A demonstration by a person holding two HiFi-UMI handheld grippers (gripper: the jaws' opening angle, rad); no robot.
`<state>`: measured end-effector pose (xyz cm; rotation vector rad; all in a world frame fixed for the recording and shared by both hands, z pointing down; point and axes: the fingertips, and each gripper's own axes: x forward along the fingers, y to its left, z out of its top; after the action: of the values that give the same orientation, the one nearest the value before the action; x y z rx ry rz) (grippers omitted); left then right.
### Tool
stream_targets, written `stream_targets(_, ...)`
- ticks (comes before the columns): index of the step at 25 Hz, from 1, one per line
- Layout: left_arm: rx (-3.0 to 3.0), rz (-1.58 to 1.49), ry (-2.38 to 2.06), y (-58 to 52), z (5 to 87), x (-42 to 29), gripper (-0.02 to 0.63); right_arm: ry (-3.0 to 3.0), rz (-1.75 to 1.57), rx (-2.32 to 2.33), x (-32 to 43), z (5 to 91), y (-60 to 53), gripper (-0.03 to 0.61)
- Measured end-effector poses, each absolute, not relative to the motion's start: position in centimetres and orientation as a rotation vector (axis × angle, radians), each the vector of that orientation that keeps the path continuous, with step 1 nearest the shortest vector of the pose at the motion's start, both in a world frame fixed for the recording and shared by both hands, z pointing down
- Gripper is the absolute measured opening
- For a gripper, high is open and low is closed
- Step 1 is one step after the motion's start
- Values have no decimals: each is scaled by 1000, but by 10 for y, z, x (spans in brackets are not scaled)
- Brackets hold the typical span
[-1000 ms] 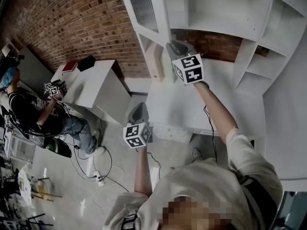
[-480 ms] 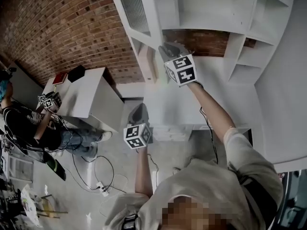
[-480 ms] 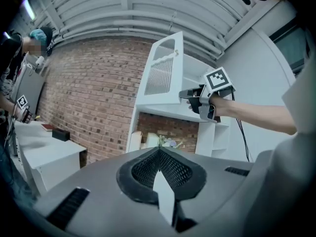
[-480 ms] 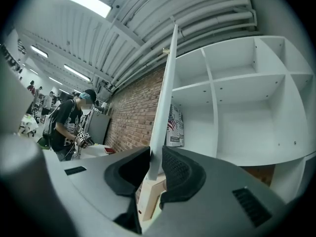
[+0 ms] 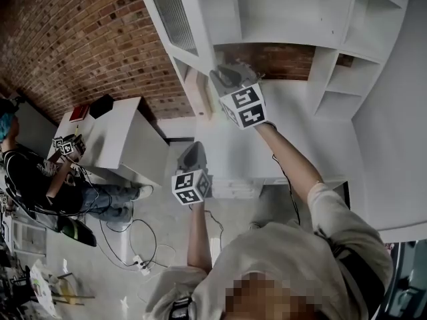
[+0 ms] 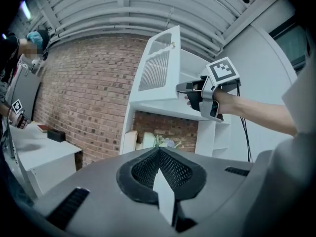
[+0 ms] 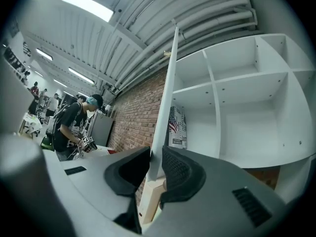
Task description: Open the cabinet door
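The white cabinet door (image 5: 175,19) has a slatted panel and hangs swung out from the open shelf unit (image 5: 293,12). My right gripper (image 5: 223,77) is raised and shut on the door's lower edge. In the right gripper view the door's thin edge (image 7: 168,93) runs up from between the jaws of the right gripper (image 7: 155,167). The left gripper view shows the door (image 6: 158,68) with the right gripper (image 6: 183,90) on it. My left gripper (image 5: 193,151) hangs lower, away from the cabinet. Its tips meet in the left gripper view, where the left gripper (image 6: 159,152) holds nothing.
A white counter (image 5: 247,159) stands under the shelves against the brick wall (image 5: 80,45). A white table (image 5: 120,139) is at the left, with a person (image 5: 27,172) beside it. Cables (image 5: 133,252) lie on the floor. A flag-printed box (image 7: 177,127) stands in the cabinet.
The door has swung further out to the left, with my right gripper moving left on its edge. My left gripper keeps about the same spot in view.
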<state>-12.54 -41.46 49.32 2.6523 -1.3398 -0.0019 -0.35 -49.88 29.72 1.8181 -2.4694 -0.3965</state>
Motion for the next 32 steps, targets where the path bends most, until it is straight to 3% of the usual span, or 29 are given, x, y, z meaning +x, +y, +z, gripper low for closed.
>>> stream_targets(12,2657,-24,-1328,-427,496,-130,26,-2472,-425,1814,-14,297,-492,92)
stream_targets(32,2748,25,-1135,-451,499,-258,26,-2235,-426,2127,-96,296,-488,91)
